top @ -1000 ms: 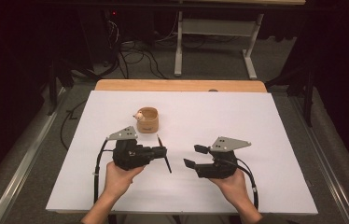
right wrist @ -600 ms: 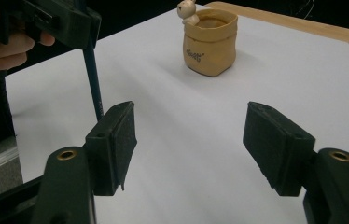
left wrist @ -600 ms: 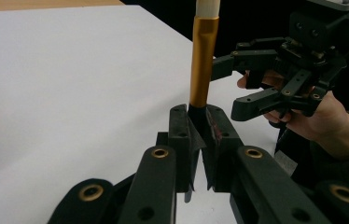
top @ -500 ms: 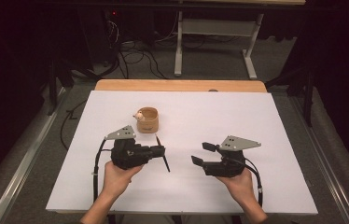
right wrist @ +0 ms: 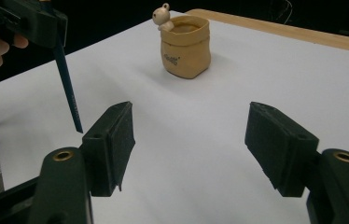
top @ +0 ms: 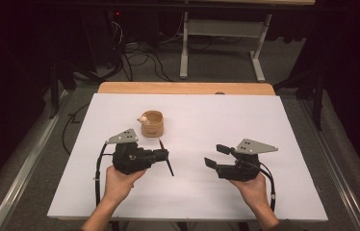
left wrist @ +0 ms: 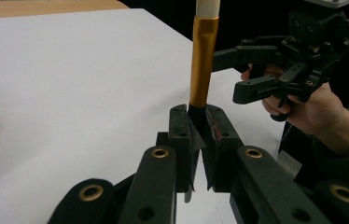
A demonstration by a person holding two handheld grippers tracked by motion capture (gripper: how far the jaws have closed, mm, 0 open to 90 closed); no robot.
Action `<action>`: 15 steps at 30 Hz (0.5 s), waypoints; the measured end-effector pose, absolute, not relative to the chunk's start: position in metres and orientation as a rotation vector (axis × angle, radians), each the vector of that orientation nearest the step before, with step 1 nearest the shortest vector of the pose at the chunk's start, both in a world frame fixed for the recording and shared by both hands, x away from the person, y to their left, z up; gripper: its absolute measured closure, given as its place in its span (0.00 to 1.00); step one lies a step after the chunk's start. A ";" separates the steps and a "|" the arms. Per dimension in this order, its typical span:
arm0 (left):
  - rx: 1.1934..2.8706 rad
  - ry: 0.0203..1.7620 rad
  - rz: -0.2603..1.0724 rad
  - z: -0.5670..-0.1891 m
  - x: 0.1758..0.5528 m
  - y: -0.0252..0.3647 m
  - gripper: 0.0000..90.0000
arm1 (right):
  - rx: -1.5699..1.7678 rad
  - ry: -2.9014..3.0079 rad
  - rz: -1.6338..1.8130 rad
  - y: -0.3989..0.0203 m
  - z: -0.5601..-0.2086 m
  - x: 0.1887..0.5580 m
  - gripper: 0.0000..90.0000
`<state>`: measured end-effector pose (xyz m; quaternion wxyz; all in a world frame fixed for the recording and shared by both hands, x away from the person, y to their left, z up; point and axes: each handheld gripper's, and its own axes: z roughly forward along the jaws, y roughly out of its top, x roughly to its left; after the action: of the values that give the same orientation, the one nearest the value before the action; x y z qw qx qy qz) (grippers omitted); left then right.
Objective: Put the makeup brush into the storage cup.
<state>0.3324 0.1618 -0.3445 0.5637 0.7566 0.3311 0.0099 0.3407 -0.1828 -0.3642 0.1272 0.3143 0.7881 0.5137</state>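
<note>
Brush [left wrist: 204,60] sits clenched in my left gripper [top: 164,155] at lower left of the high view, below the pot [top: 152,123], while my right gripper [top: 216,156], released, has drifted rightward, leaving the handover unstarted.

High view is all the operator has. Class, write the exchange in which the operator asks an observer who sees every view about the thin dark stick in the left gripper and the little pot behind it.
Operator: What is that stick in the left gripper?
Observer: A brush. In the left gripper view, the left gripper is shut on its black handle just below a gold ferrule, and pale bristles start above the ferrule.
Operator: Does the pot have any marking?
Observer: Yes. In the right gripper view the tan, sack-shaped pot has small print on its side, too small to read.
</note>
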 end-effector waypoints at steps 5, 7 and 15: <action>1.777 0.780 0.025 -0.344 0.332 0.163 0.92 | 0.929 2.267 1.490 -0.192 -0.366 0.343 0.38; 1.777 0.780 0.027 -0.344 0.332 0.164 0.92 | 0.944 2.245 1.492 -0.197 -0.366 0.344 0.37; 1.771 0.783 0.031 -0.343 0.332 0.166 0.92 | 1.035 2.165 1.406 -0.218 -0.378 0.354 0.34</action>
<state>0.3321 0.1662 -0.3425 0.5667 0.7534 0.3332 0.0131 0.3542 -0.2181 -0.3775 0.1792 0.3660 0.7659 0.4973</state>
